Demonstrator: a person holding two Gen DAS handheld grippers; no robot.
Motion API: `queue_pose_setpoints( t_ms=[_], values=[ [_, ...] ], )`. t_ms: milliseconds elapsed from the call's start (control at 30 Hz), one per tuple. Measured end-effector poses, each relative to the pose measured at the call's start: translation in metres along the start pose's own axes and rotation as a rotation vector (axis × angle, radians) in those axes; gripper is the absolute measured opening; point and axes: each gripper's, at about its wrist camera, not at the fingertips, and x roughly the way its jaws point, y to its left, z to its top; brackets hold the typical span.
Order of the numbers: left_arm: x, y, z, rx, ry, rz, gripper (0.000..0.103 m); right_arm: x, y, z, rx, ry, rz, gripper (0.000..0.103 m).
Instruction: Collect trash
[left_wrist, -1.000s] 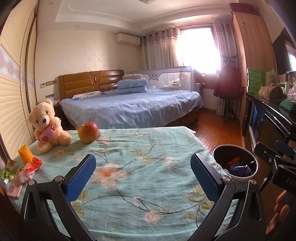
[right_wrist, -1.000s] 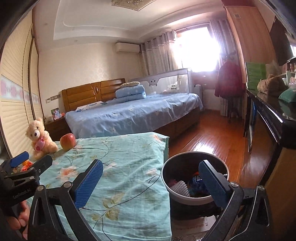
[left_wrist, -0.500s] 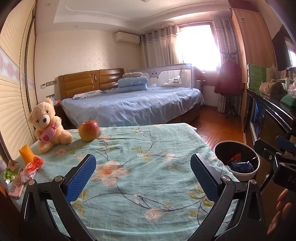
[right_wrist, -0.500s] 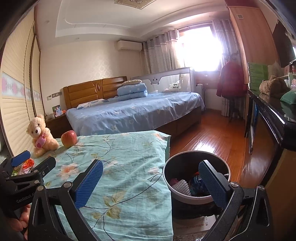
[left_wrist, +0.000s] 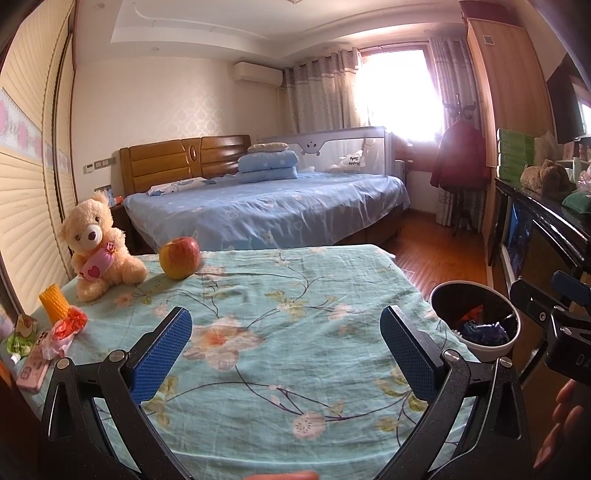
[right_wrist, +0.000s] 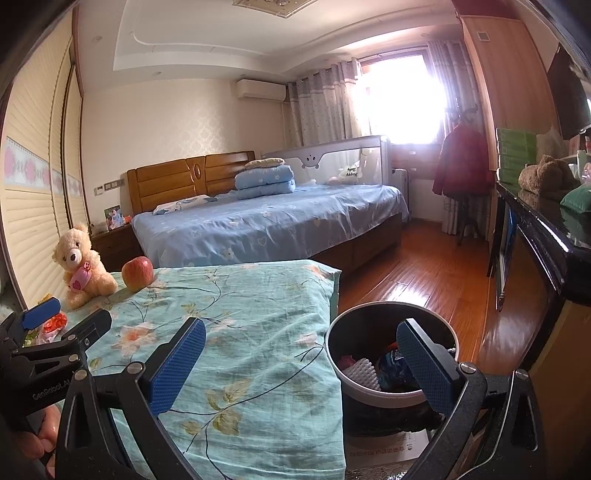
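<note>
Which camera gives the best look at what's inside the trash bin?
The right wrist view: the trash bin sits close below the camera, its opening and contents exposed, though the right gripper's finger covers part. In the left wrist view it is smaller, near the right edge.

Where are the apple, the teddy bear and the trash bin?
apple (left_wrist: 180, 257), left wrist view, middle of its skin.
teddy bear (left_wrist: 96, 258), left wrist view, its chest.
trash bin (right_wrist: 373, 390), right wrist view, near rim.

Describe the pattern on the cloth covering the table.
The cloth is light turquoise with pale pink flowers on dark branching stems and green leaves, clearest in the left wrist view.
</note>
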Motion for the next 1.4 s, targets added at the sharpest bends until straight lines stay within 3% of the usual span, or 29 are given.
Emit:
queue_pose_setpoints(
  t_ms=[1400],
  values=[
    [0.0006, -0.0002, -0.0004, -0.005, 0.001, 0.003, 0.103, 0.0001, 0.0024, -0.0009, -0.008, 0.007, 0.004, 0.103]
  ],
)
